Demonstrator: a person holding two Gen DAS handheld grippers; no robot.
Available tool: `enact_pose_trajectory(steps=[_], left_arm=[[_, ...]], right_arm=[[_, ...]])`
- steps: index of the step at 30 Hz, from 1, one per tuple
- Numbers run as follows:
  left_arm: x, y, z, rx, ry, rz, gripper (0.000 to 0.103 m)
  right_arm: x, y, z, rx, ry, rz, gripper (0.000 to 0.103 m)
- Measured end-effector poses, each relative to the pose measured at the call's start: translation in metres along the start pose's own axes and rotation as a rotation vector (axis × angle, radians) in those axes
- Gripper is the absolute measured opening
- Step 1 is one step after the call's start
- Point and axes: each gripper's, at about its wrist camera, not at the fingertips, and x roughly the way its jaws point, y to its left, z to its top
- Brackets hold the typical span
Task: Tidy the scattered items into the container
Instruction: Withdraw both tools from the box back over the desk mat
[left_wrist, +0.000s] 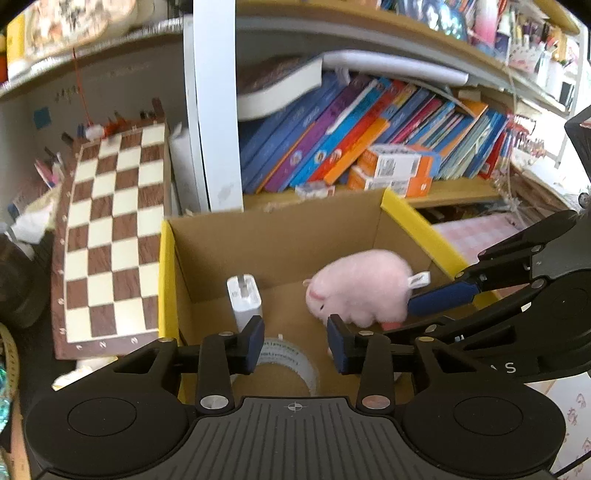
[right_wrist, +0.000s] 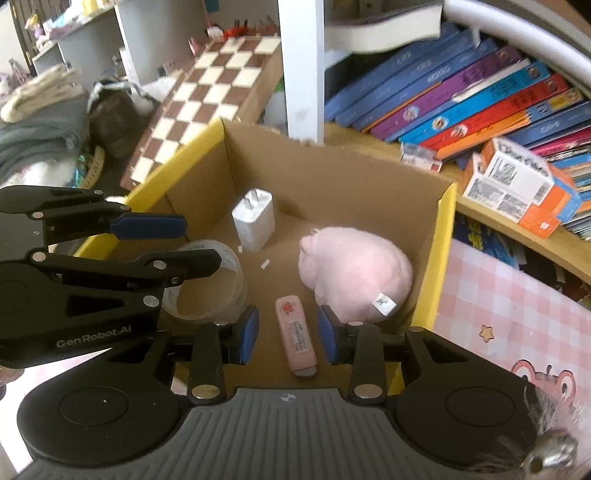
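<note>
Left wrist view: left claw (left_wrist: 295, 341) gapes wide and empty over the cardboard box (left_wrist: 168, 280). Inside, a white charger (left_wrist: 244, 300) stands at 11 o'clock, a pink plush pig (left_wrist: 364, 287) at 1 o'clock, a tape roll (left_wrist: 295, 360) just below the fingers.

Right wrist view: right claw (right_wrist: 287, 334) is wide, empty, straddling a pink eraser (right_wrist: 297, 334) lying on the box floor; the pig (right_wrist: 356, 275) sits at 1 o'clock, the tape roll (right_wrist: 218, 288) at 9 o'clock, the charger (right_wrist: 254, 218) at 11 o'clock.

Chessboard (left_wrist: 110, 236) — leaning books (left_wrist: 351, 144)
</note>
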Motion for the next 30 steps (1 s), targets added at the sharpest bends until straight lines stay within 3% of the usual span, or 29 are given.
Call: enact_pose_trajectory(steps=[17, 30], left_arm=[[-0.078, -0.046, -0.003, 0.073, -0.091, -0.004, 0.047], [-0.095, -0.091, -0.008, 0.134, -0.091, -0.059, 0.049]], right_arm=[[-0.093, -0.008, -0.045, 0.109, -0.137, -0.042, 0.034], [-0.133, -0.039, -0.101, 0.232, -0.154, -0.098, 0.037]])
